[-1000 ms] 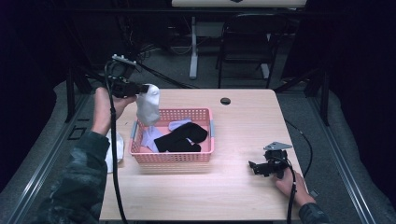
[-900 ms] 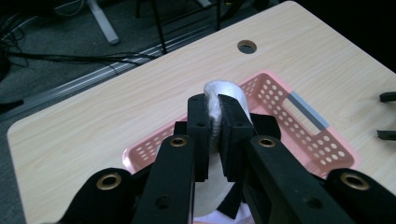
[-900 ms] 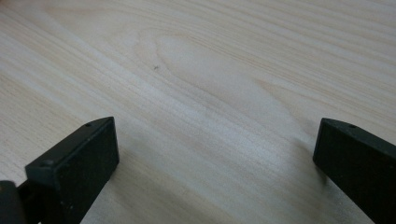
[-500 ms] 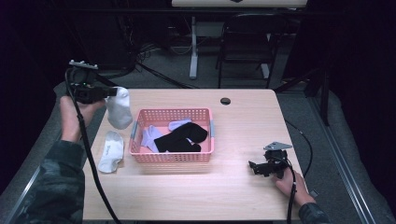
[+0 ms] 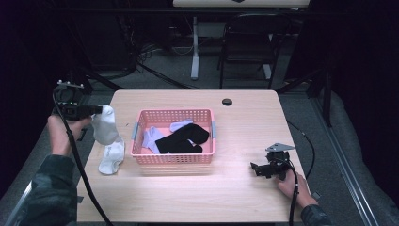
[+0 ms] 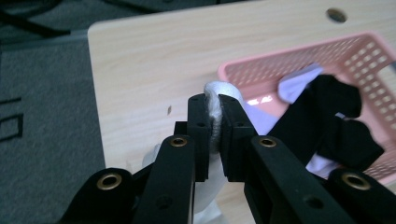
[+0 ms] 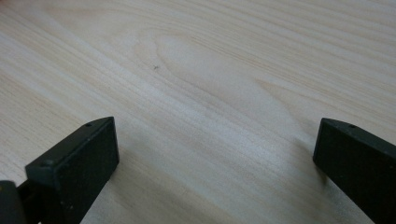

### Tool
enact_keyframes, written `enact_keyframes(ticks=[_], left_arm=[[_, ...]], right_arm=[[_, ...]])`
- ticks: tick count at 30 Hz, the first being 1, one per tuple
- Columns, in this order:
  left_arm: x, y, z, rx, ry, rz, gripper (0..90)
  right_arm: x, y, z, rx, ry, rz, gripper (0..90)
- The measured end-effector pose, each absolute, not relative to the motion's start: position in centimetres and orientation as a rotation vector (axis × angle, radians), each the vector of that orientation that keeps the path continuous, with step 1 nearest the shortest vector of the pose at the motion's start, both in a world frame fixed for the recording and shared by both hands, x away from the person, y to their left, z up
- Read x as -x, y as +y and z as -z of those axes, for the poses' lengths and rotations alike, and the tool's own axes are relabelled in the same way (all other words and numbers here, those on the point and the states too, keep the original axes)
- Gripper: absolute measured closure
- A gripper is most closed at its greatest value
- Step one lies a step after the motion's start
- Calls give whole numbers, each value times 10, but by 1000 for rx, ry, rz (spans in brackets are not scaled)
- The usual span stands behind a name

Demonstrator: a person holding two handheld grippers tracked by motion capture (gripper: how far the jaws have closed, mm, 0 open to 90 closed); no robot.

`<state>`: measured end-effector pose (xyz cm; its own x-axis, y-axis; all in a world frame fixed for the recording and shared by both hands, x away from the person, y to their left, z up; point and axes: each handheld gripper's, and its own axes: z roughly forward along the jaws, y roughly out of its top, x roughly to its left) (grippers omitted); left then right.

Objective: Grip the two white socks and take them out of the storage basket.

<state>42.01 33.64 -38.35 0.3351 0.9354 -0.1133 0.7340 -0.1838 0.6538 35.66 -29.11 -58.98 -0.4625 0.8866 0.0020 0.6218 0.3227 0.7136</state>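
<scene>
White sock (image 5: 105, 126) hanging vertically, left claw (image 6: 214, 122) clamped

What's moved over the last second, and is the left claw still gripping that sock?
The left claw, still shut on the white sock, has carried it from above the pink basket's left edge out past it and lower, over the second white sock on the table. The right claw stayed open near the table's right side; the basket and its socks are unchanged.
</scene>
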Motion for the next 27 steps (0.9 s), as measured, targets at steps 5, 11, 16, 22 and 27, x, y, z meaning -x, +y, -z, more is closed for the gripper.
enact_keyframes(ticks=[5,11,16,22,27], left_arm=[[-423,342,415,-1979,1531,-377,839],[-431,345,448,-1988,1574,-319,837],[-437,343,471,-2008,1621,-280,830],[-443,342,489,-2003,1641,-243,757],[-436,346,497,-1953,1675,-265,388]], right_arm=[[-357,-291,590,-1338,2204,-926,0],[-356,-291,590,-1341,2202,-925,0],[-356,-291,590,-1342,2201,-924,0],[-356,-291,590,-1342,2200,-925,0],[-356,-291,590,-1342,2201,-925,0]])
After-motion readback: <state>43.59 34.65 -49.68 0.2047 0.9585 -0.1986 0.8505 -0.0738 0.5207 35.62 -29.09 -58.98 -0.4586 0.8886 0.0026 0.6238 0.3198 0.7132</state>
